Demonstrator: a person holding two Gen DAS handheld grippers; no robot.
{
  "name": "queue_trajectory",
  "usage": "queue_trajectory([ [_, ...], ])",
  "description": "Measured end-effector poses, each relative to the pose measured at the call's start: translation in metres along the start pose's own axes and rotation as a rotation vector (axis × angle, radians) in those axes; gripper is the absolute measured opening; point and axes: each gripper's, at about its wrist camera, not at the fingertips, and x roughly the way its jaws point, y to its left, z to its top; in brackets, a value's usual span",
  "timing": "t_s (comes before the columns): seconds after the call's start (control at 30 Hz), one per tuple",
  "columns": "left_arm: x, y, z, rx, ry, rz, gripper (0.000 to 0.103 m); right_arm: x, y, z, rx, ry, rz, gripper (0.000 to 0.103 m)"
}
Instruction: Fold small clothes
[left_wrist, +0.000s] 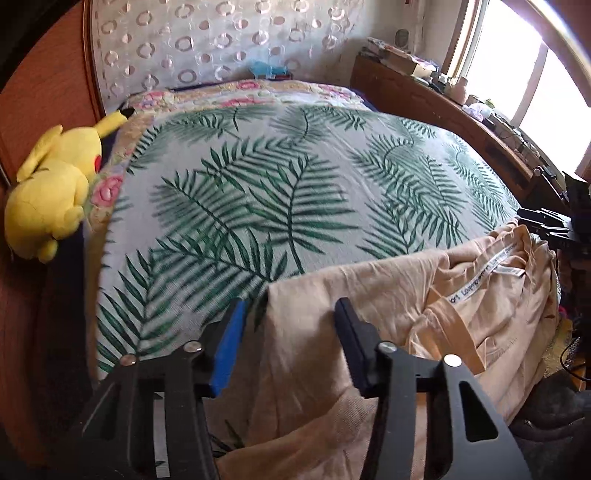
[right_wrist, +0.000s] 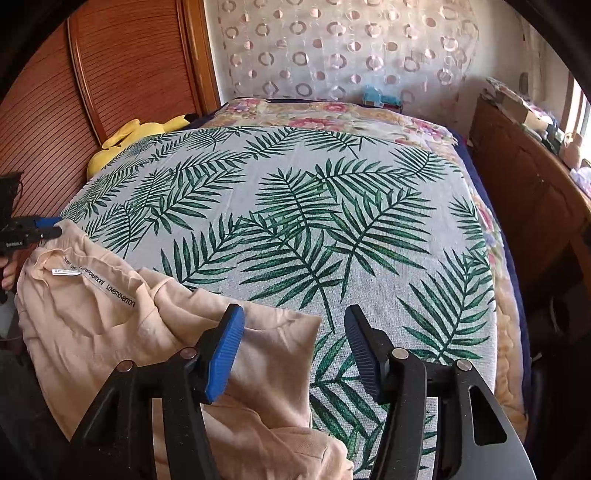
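Peach garment (left_wrist: 388, 295) crumpled on the leaf-print bed (left_wrist: 277, 184), near edge cut off; left gripper (left_wrist: 291, 332) and right gripper (right_wrist: 295, 343) tilt down, fingers parted around cloth, not pinching.

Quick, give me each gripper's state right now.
Left gripper: open, with the peach garment edge between its jaws, not pinched.
Right gripper: open, holding nothing, over the garment's corner.
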Motion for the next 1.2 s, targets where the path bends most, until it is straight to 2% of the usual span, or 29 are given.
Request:
queue_trajectory([
  [0.2, -0.002, -0.008, -0.003, 0.018, 0.005, 0.006, 0.043, 0.007, -0.001, -0.006, 0.014, 0.029, 0.025, 0.059],
  [0.57, 0.000, -0.010, 0.002, 0.020, 0.011, 0.019, 0.043, 0.008, 0.002, -0.006, -0.003, 0.044, 0.062, 0.059],
  [0.63, 0.001, -0.013, 0.001, 0.033, 0.012, 0.029, 0.029, 0.008, 0.008, -0.007, -0.030, 0.047, 0.068, 0.057],
  [0.67, 0.000, -0.017, 0.001, 0.048, 0.016, 0.019, 0.020, 0.008, 0.011, -0.007, -0.046, 0.047, 0.065, 0.051],
  [0.7, -0.001, -0.019, 0.001, 0.057, 0.016, 0.022, 0.014, 0.008, 0.015, -0.008, -0.069, 0.046, 0.074, 0.036],
  [0.73, -0.002, -0.021, 0.001, 0.065, 0.014, 0.028, 0.013, 0.007, 0.017, -0.010, -0.082, 0.047, 0.102, 0.021],
  [0.77, -0.006, -0.024, 0.000, 0.073, 0.004, 0.036, 0.010, 0.006, 0.020, -0.010, -0.089, 0.043, 0.112, 0.014],
  [0.83, -0.016, -0.027, -0.001, 0.068, -0.031, 0.027, 0.010, 0.002, 0.023, -0.014, -0.087, 0.028, 0.120, 0.008],
  [0.9, -0.040, -0.033, -0.002, 0.056, -0.097, -0.001, 0.009, -0.014, 0.022, -0.015, -0.014, -0.016, 0.130, 0.007],
  [1.07, -0.122, -0.041, 0.006, 0.022, -0.298, -0.068, 0.009, -0.098, 0.036, -0.011, -0.004, -0.211, 0.134, 0.007],
  [1.13, -0.149, -0.045, 0.012, 0.047, -0.351, -0.073, 0.009, -0.128, 0.039, -0.006, -0.013, -0.264, 0.130, 0.007],
  [1.2, -0.183, -0.048, 0.018, 0.070, -0.417, -0.085, 0.009, -0.161, 0.043, 0.004, -0.024, -0.310, 0.171, 0.007],
])
